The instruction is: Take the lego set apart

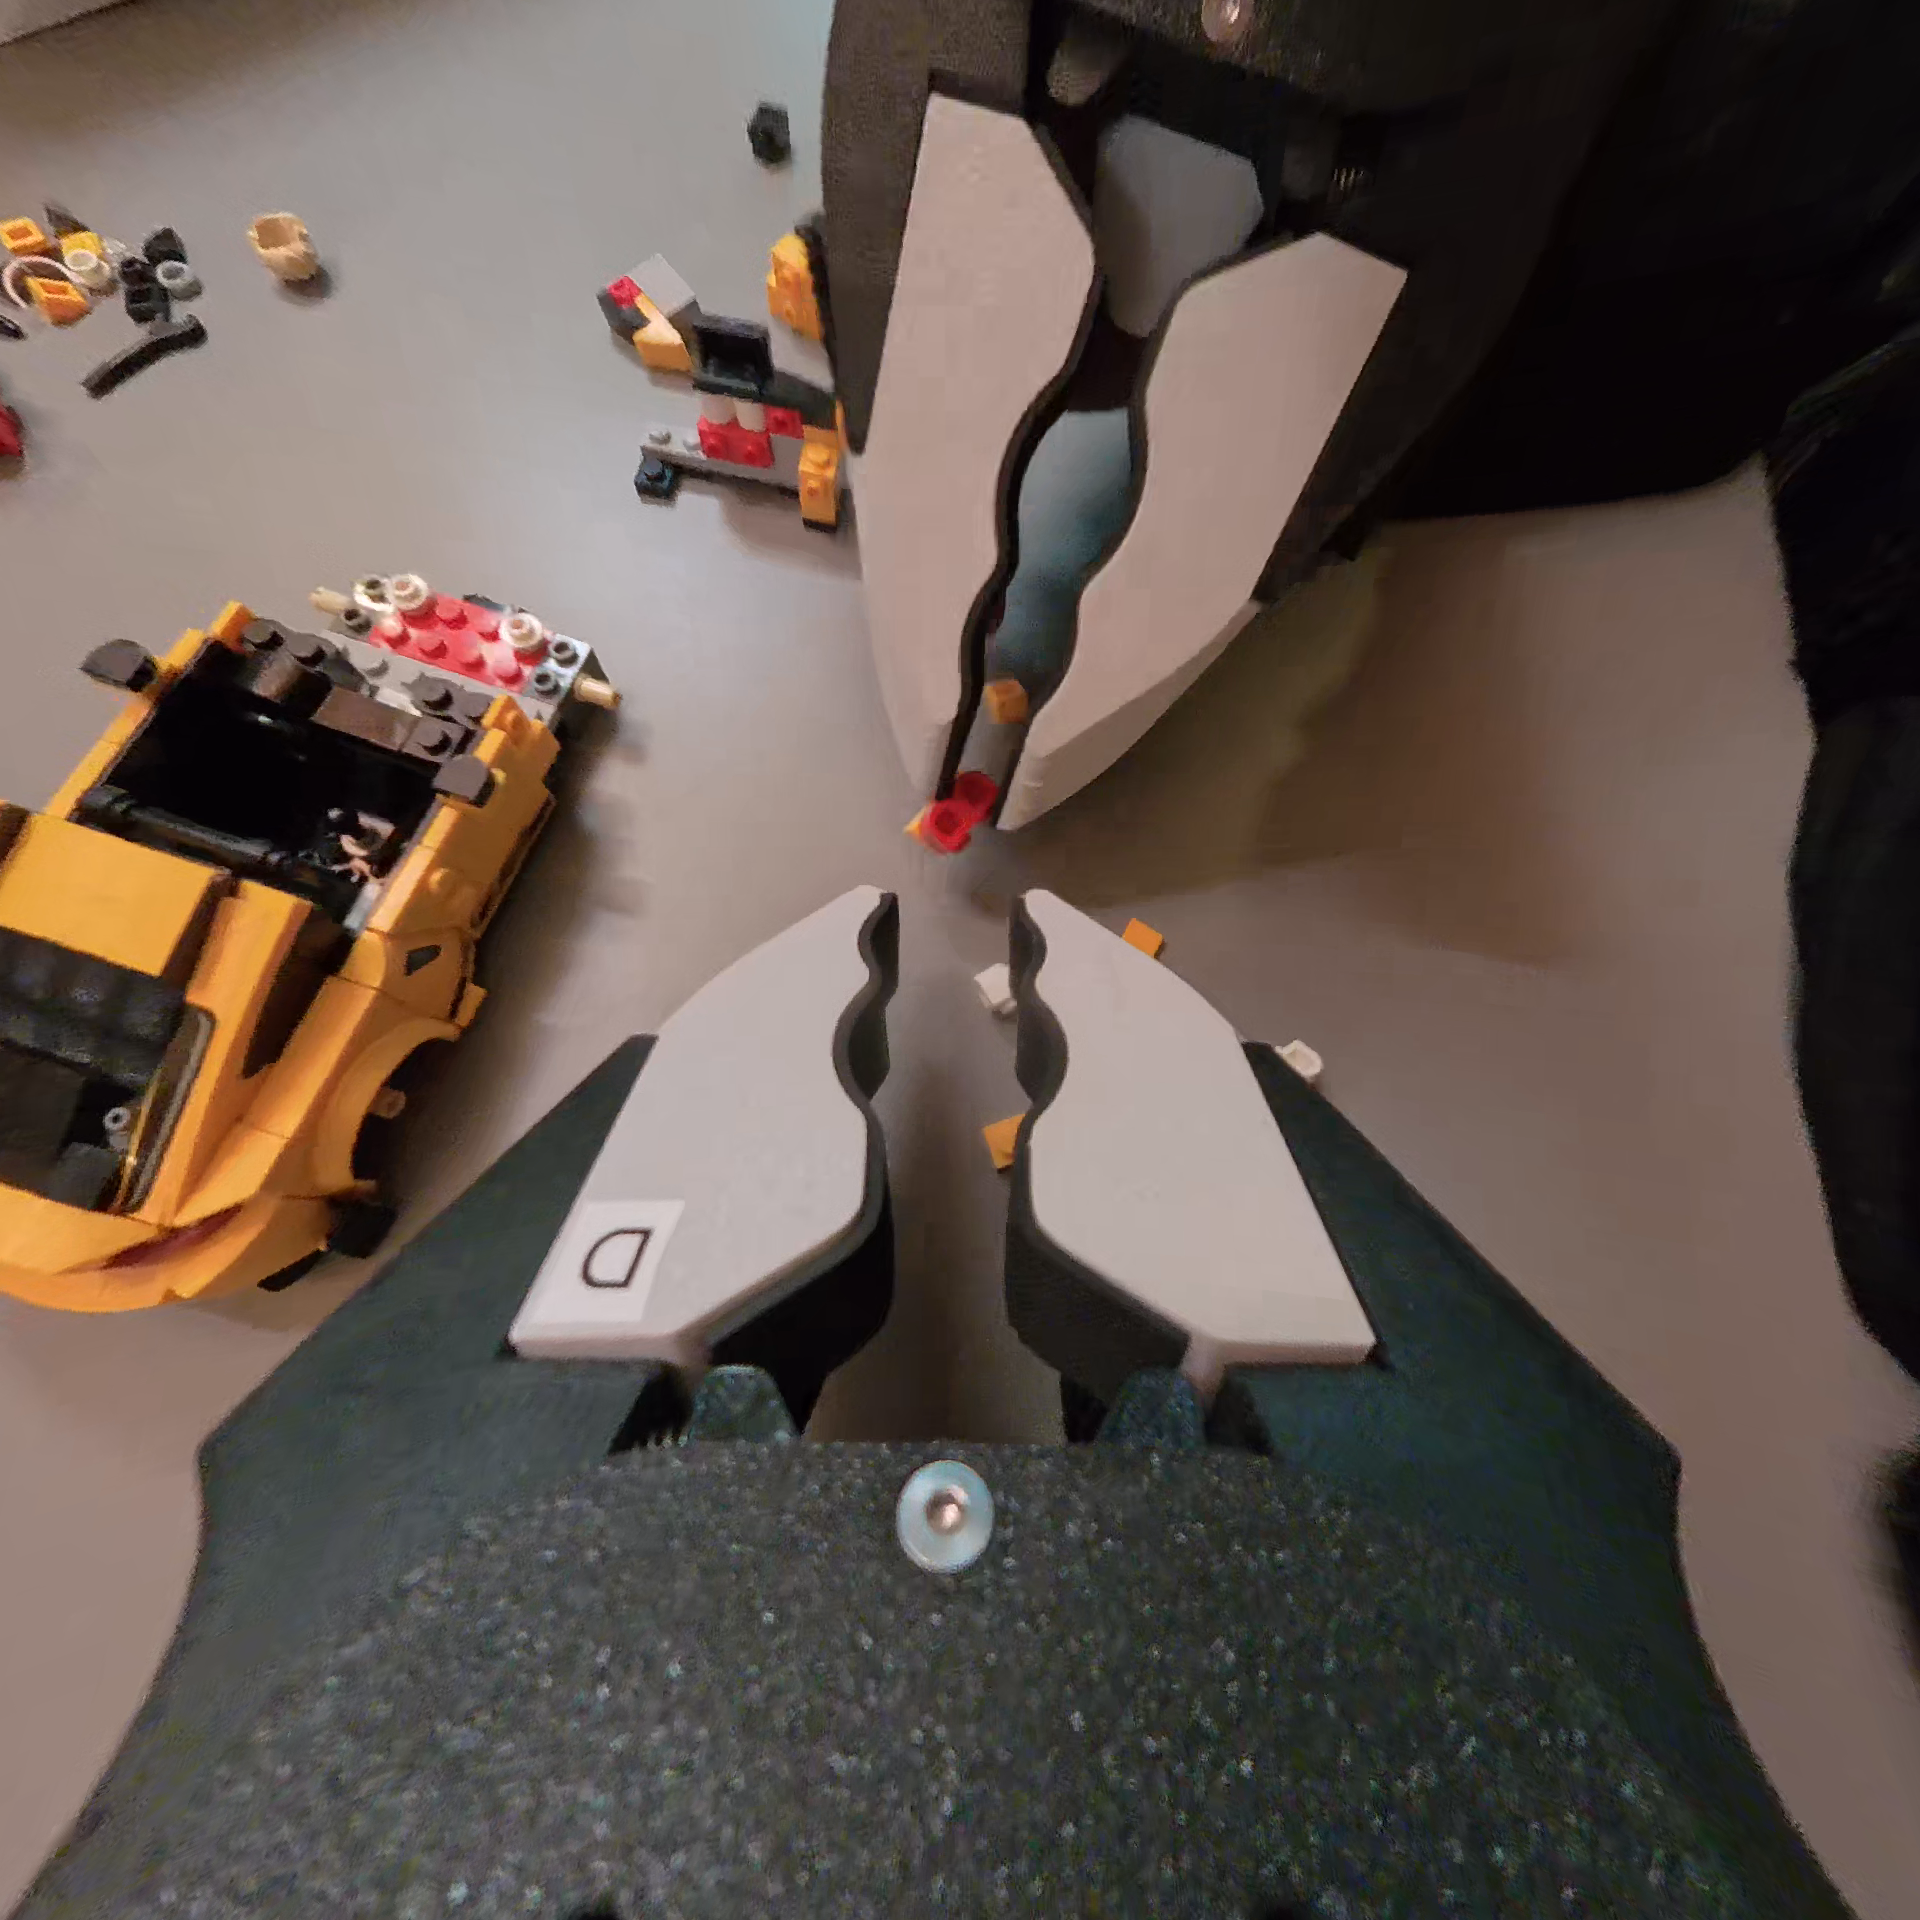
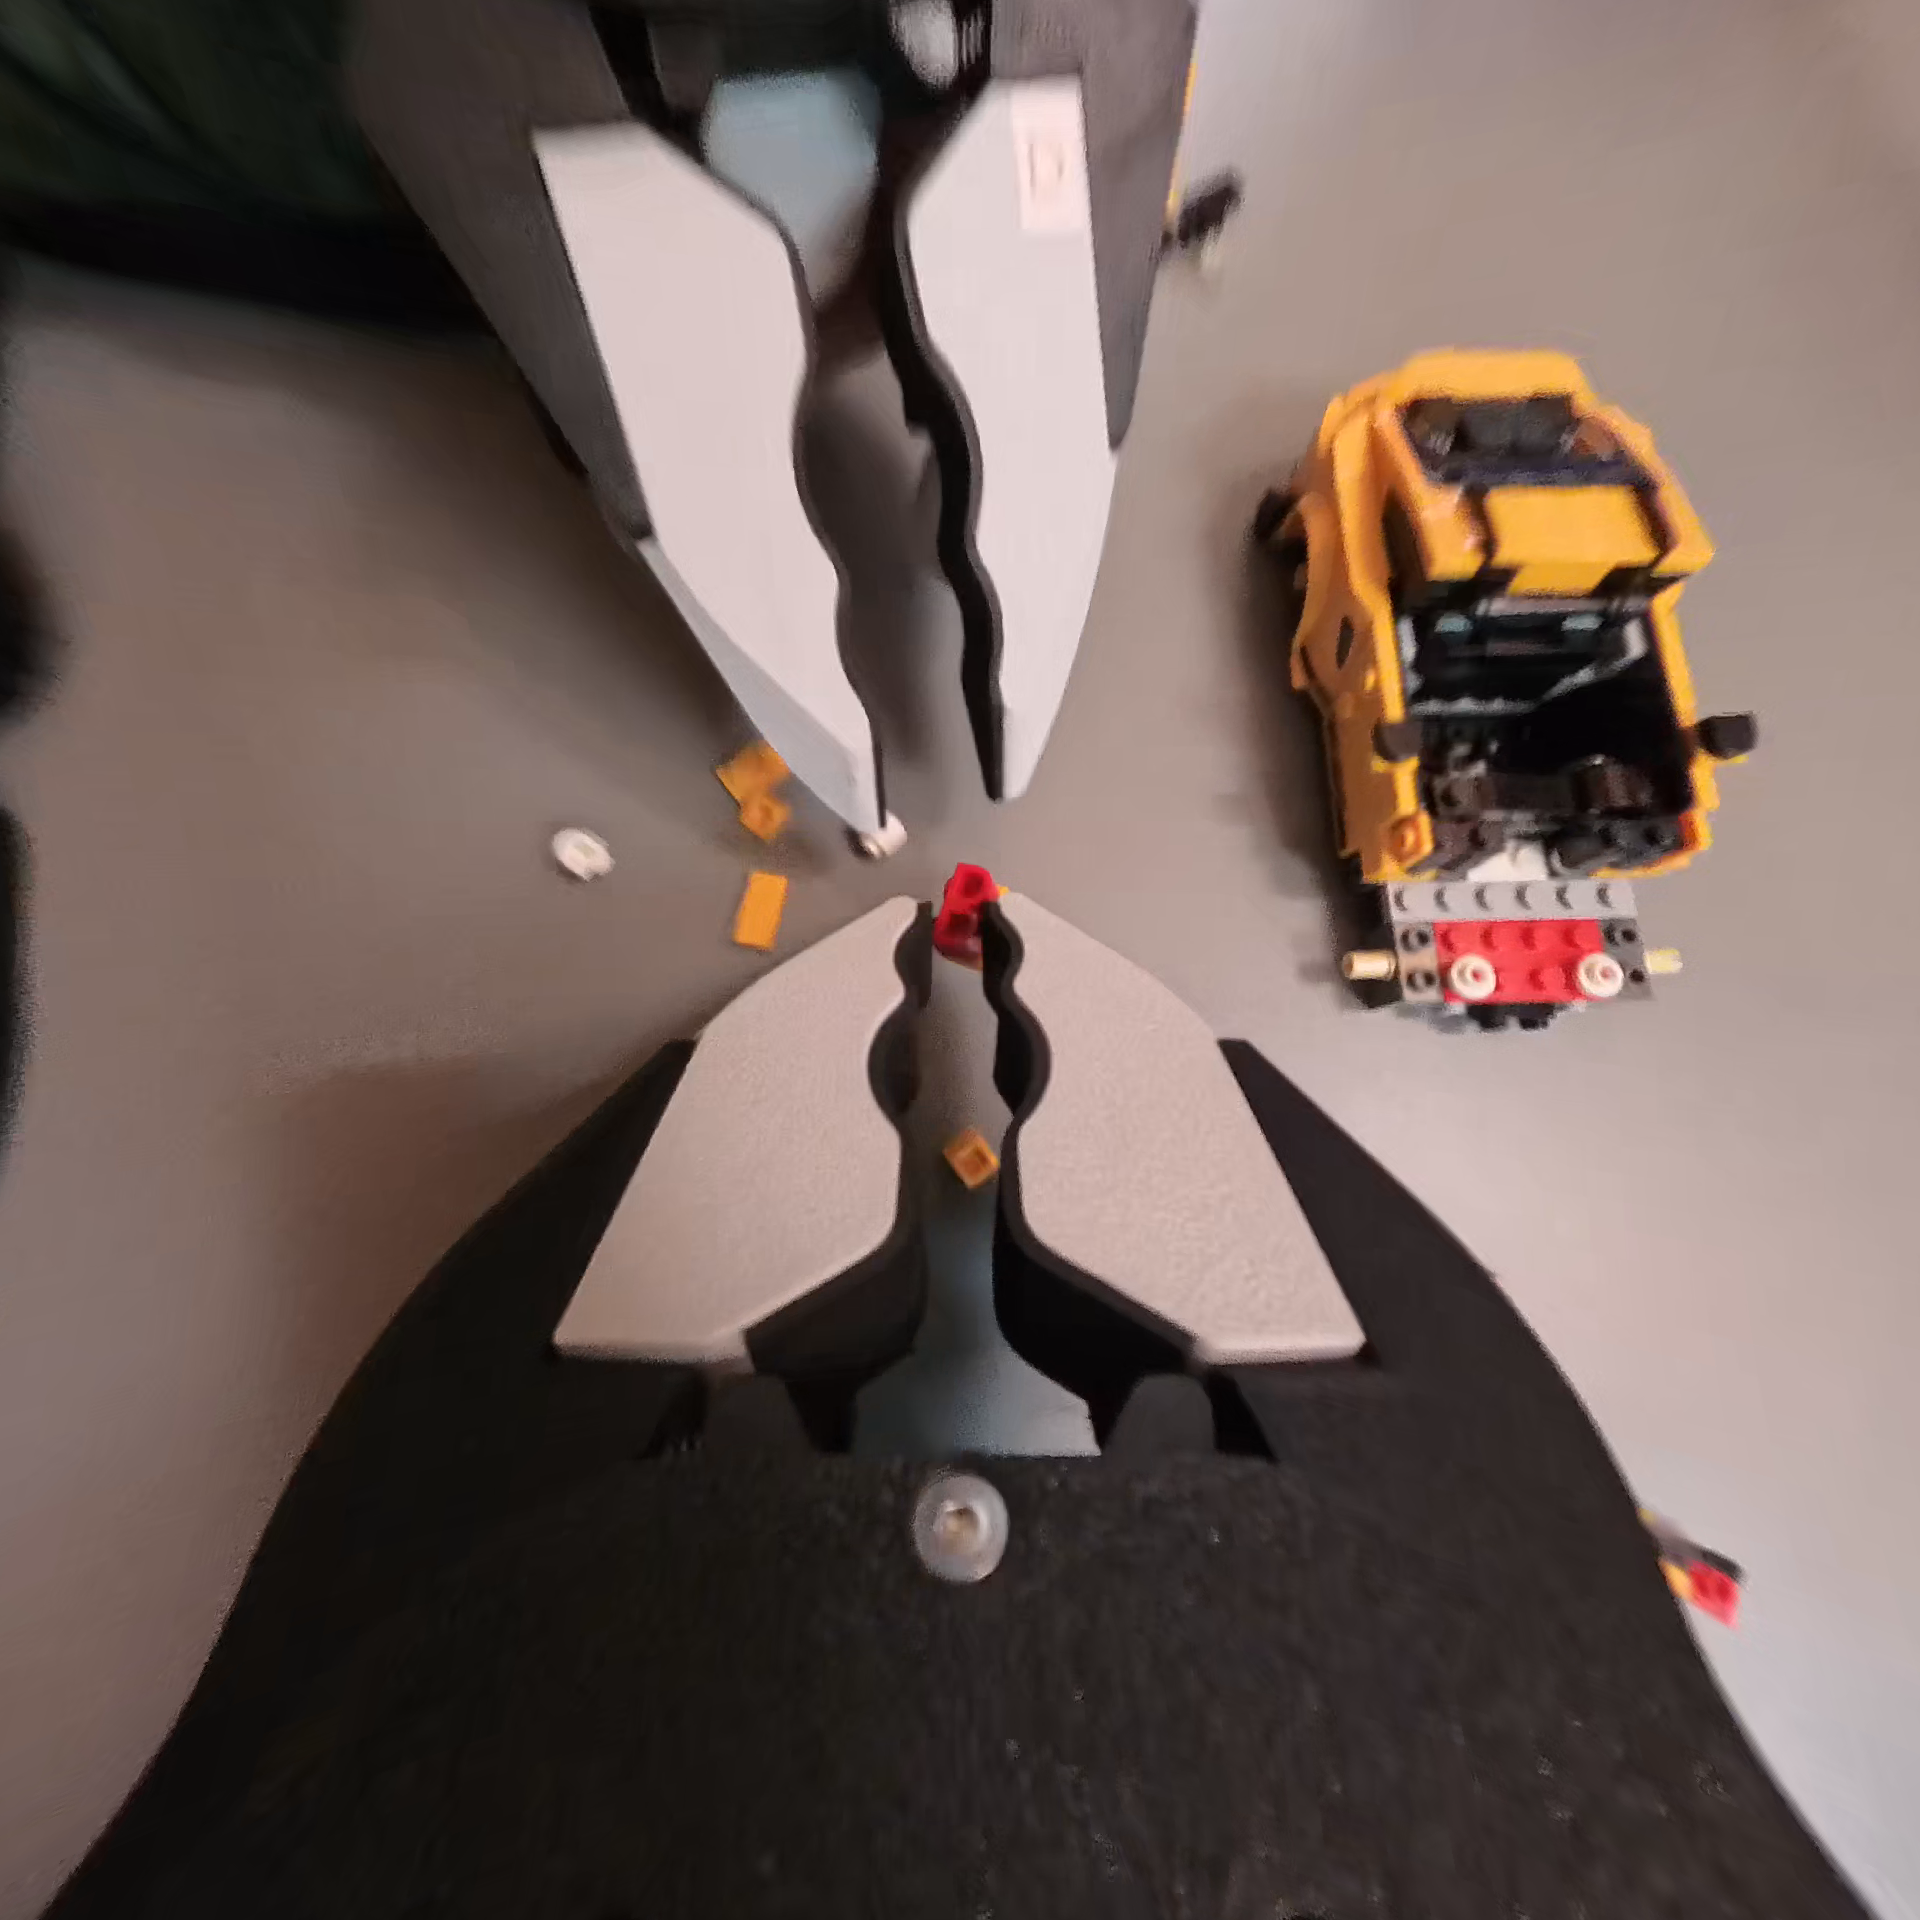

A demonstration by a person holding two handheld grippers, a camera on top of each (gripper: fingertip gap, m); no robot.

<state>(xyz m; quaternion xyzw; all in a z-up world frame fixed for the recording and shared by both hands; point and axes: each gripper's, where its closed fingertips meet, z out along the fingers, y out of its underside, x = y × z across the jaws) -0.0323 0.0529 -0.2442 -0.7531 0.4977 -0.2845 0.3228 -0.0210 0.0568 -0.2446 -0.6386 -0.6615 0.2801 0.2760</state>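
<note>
A partly stripped yellow lego car (image 1: 239, 935) lies on the grey table, left of both grippers; it also shows in the right wrist view (image 2: 1486, 675). Its rear shows a red plate on a grey plate (image 2: 1512, 951). My right gripper (image 2: 961, 912) is shut on a small red lego piece (image 2: 961, 904) with an orange bit on it, held at the fingertips just above the table. In the left wrist view the right gripper (image 1: 971, 816) comes in from the top with the red piece (image 1: 956, 816). My left gripper (image 1: 958, 904) faces it tip to tip, open and empty.
Loose orange tiles (image 2: 761, 909) and white bits (image 2: 580, 852) lie around the fingertips. A red, grey and orange sub-assembly (image 1: 738, 395) sits behind. A pile of small parts (image 1: 94, 270), a tan piece (image 1: 283, 244) and a black piece (image 1: 769, 130) lie far left. Only a small space, under 4 cm, lies between the two pairs of fingers.
</note>
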